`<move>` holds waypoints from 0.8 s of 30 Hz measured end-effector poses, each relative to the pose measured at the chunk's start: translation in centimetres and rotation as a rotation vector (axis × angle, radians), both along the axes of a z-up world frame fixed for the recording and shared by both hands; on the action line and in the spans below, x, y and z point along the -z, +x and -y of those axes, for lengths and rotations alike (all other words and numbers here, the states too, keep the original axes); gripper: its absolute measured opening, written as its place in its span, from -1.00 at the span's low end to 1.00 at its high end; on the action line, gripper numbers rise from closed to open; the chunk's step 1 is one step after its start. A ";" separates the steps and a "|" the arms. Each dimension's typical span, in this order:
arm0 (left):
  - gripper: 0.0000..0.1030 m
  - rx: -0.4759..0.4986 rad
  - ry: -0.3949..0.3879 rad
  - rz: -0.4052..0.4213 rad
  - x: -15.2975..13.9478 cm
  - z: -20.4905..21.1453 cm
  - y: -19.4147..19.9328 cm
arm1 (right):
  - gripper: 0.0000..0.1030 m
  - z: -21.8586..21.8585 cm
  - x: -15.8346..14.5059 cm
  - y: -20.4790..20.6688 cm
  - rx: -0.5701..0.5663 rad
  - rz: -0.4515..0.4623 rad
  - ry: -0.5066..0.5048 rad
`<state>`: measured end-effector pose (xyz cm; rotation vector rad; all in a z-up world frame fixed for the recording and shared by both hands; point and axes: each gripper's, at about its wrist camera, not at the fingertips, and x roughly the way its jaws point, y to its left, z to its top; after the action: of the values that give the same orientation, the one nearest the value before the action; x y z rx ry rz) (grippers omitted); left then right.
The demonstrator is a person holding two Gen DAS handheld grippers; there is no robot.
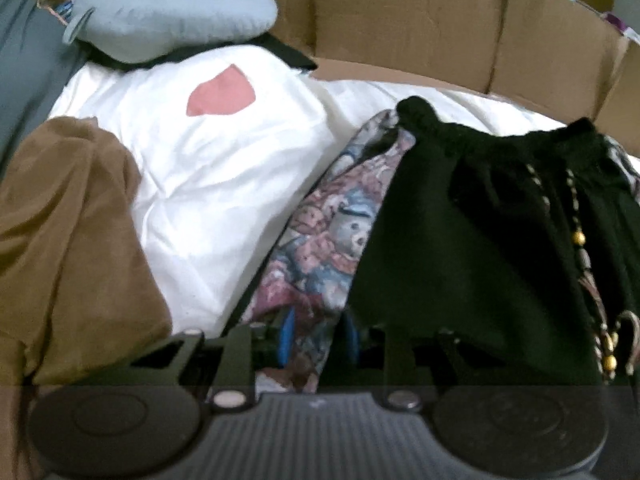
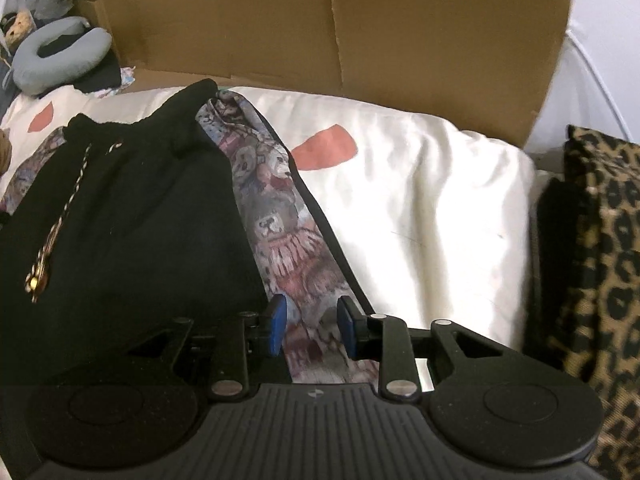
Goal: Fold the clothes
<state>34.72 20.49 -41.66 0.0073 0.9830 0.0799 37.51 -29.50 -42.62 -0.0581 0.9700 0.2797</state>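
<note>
A black garment [image 1: 480, 232] [image 2: 132, 208] with an elastic waist and a beaded drawstring [image 1: 580, 240] lies on a teddy-bear print cloth [image 1: 332, 220] [image 2: 276, 216], which is spread over white bedding. In the left wrist view my left gripper [image 1: 320, 338] sits at the near left edge of the black garment. The print cloth fills the gap between its blue pads, so it looks shut on that cloth. In the right wrist view my right gripper [image 2: 312, 326] stands open just right of the black garment, its pads apart above the print cloth.
White bedding [image 1: 224, 168] [image 2: 432, 208] with pink hearts covers the surface. A brown garment [image 1: 68, 240] lies at the left. A grey neck pillow [image 1: 168, 20] [image 2: 52, 60] sits at the back left. A cardboard wall [image 1: 400, 20] [image 2: 320, 28] runs along the back. A leopard-print cushion [image 2: 600, 260] stands at the right.
</note>
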 end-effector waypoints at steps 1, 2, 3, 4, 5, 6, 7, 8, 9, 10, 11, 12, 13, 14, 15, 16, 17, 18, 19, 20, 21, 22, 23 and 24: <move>-0.42 -0.008 0.005 -0.001 0.2 -0.2 0.2 | -0.34 -0.2 0.3 0.5 0.001 0.000 0.005; -0.41 -0.015 0.011 -0.001 0.4 -0.3 0.5 | -0.35 -0.5 0.5 1.0 0.001 0.001 0.011; -0.41 -0.019 0.030 -0.001 0.4 -0.3 0.7 | -0.36 -0.7 0.8 1.4 0.001 0.004 0.017; -0.44 -0.030 0.048 -0.005 0.4 -0.3 0.9 | -0.39 -1.0 1.0 1.9 0.003 0.004 0.022; -0.45 -0.040 0.066 -0.009 0.5 -0.3 1.1 | -0.43 -1.3 1.2 2.4 0.004 0.003 0.026; -0.46 -0.051 0.083 -0.013 0.5 -0.3 1.3 | -0.46 -1.5 1.4 2.9 0.011 0.001 0.025; -0.46 -0.059 0.100 -0.016 0.5 -0.3 1.5 | -0.48 -1.7 1.6 3.5 0.018 0.000 0.024; -0.47 -0.055 0.113 -0.018 0.5 -0.2 1.6 | -0.51 -1.8 1.9 4.0 0.024 -0.001 0.023; -0.47 -0.050 0.127 -0.020 0.5 -0.2 1.8 | -0.56 -1.9 2.1 4.5 0.032 -0.001 0.019; -0.49 -0.043 0.143 -0.021 0.5 -0.1 2.0 | -0.61 -1.9 2.3 5.0 0.039 -0.001 0.014; -0.51 -0.045 0.154 -0.020 0.4 -0.2 2.2 | -0.62 -2.0 2.4 5.4 0.051 0.006 0.003; -0.54 -0.059 0.160 -0.017 0.3 -0.4 2.4 | -0.62 -2.1 2.6 5.9 0.063 0.012 -0.009; -0.52 -0.080 0.157 -0.014 0.3 -0.8 2.7 | -0.64 -2.2 2.7 6.3 0.073 0.014 -0.019; -0.51 -0.101 0.153 -0.011 0.2 -1.2 2.9 | -0.64 -2.3 2.6 6.6 0.080 0.017 -0.024; -0.51 -0.120 0.147 -0.007 0.2 -1.5 3.1 | -0.62 -2.5 2.6 6.9 0.086 0.021 -0.034; -0.51 -0.124 0.131 -0.001 -0.1 -1.7 3.1 | -0.61 -2.5 2.4 7.0 0.094 0.021 -0.033; -0.51 -0.128 0.115 0.005 -0.4 -2.0 3.2 | -0.61 -2.5 2.1 7.1 0.102 0.020 -0.030; -0.54 -0.132 0.098 0.010 -0.7 -2.2 3.2 | -0.61 -2.4 1.9 7.2 0.110 0.019 -0.028; -0.55 -0.134 0.082 0.018 -1.0 -2.3 3.2 | -0.61 -2.2 1.5 7.1 0.116 0.026 -0.009; -0.55 -0.126 0.065 0.032 -1.5 -2.1 3.0 | -0.61 -2.2 1.1 6.9 0.114 0.036 0.002; -0.55 -0.117 0.048 0.046 -1.9 -1.9 2.8 | -0.60 -2.1 0.7 6.6 0.111 0.047 0.013; -0.55 -0.107 0.031 0.060 -2.4 -1.6 2.6 | -0.60 -2.1 0.5 6.4 0.107 0.052 0.026; -0.55 -0.089 0.015 0.074 -2.7 -1.2 2.6 | -0.60 -2.2 0.2 6.2 0.104 0.059 0.044; -0.55 -0.068 0.002 0.086 -2.9 -0.6 2.6 | -0.60 -2.5 0.0 6.1 0.098 0.065 0.061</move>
<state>37.32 21.10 -38.72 -0.0276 0.8974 0.1424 43.58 -27.03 -42.59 0.0356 0.8965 0.2160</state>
